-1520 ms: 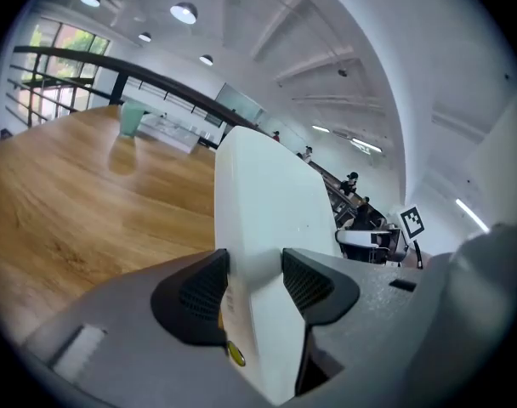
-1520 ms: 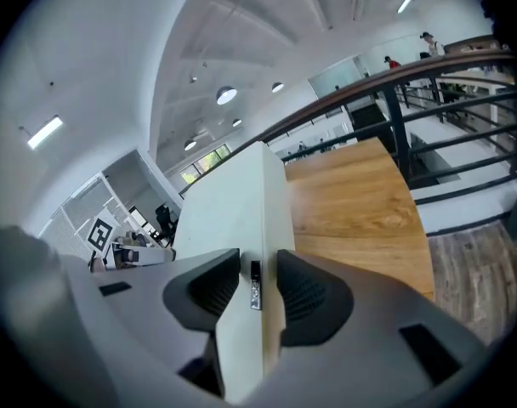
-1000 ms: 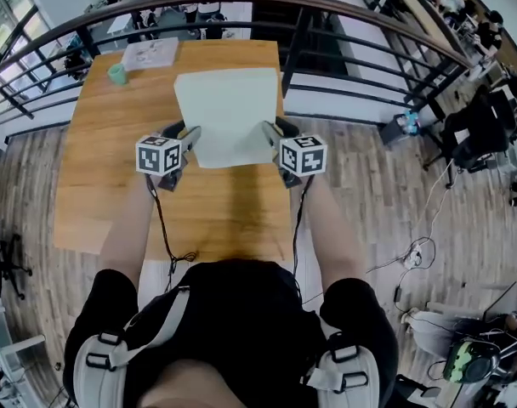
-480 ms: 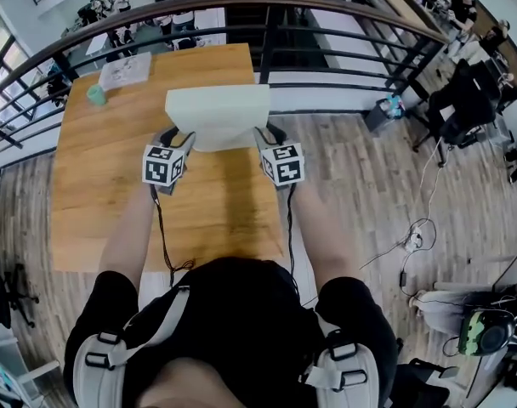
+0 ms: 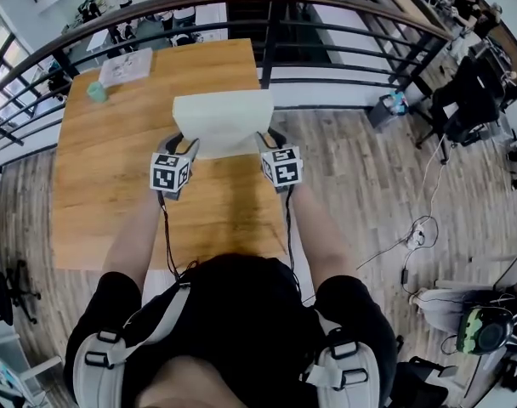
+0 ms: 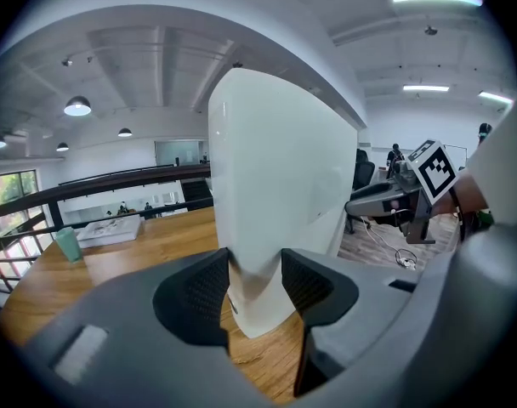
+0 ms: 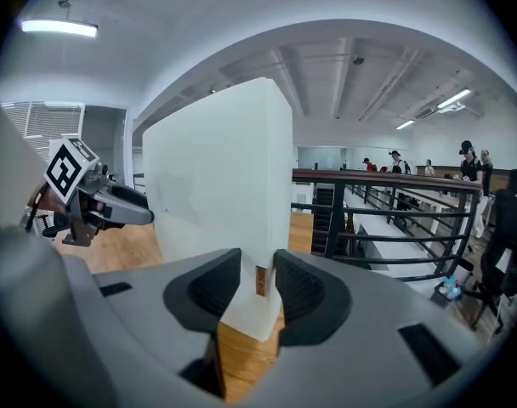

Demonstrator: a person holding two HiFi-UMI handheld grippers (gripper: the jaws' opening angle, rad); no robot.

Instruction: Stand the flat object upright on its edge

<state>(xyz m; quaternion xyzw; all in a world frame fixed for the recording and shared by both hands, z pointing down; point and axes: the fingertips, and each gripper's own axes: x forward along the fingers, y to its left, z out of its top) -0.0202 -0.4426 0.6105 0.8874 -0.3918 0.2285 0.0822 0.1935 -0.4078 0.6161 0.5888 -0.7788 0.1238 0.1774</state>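
The flat object is a white board (image 5: 223, 121), held steeply tilted, nearly on edge, above the wooden table (image 5: 114, 185). My left gripper (image 5: 188, 145) is shut on its lower left corner and my right gripper (image 5: 265, 140) on its lower right corner. In the left gripper view the board (image 6: 275, 194) rises between the jaws of the left gripper (image 6: 254, 283), its corner hanging just over the wood. In the right gripper view the right gripper (image 7: 257, 283) pinches the board's (image 7: 220, 185) edge. Whether the bottom edge touches the table I cannot tell.
A green cup (image 5: 96, 92) and a stack of papers (image 5: 127, 66) sit at the table's far left. A dark metal railing (image 5: 326, 32) curves behind the table. The table's right edge runs just right of my right gripper, with plank floor (image 5: 369, 168) beyond.
The board has tipped from a slanted, face-up pose to a much steeper one, so it looks shorter from above. Both grippers have sunk toward the table, still gripping its corners.
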